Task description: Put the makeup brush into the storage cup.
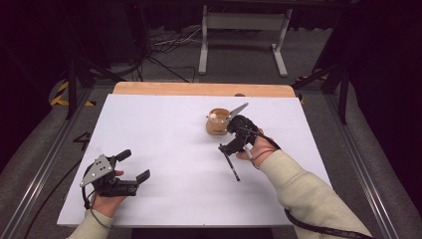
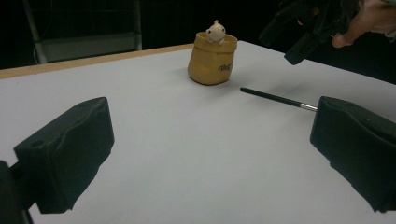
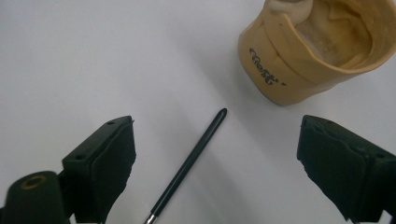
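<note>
The work surface was a smooth, matte white board (image 1: 164, 149) laid over a wooden tabletop whose pale edge (image 1: 199, 89) showed along the far side.

A slim black pen (image 3: 189, 165), round in section with a rounded tip and a short bright metal band near its other end, lay flat on the board. In the right gripper view it rested between the jaws of the right gripper (image 3: 215, 172) and touched neither pad. Those jaws stood spread wide, with nothing pinched. Their pads were black, blocky and slightly dimpled.

Just beyond the pen's tip stood a small tan holder (image 3: 310, 56), soft-walled and pouch-shaped like a little sack, with a rolled rim and dark lettering on its side. It stood upright, apart from the pen. Inside it sat a small cream-coloured figurine (image 2: 215, 32), rounded and smooth, whose head rose above the rim.

In the high view, the right gripper hung over the board beside the holder, held by a hand in a cream knitted sleeve (image 1: 308, 191).

The left gripper (image 1: 130, 167) rested at the near left of the board, well apart from the pen, with its jaws spread and empty and a grey three-cornered plate on top.
</note>
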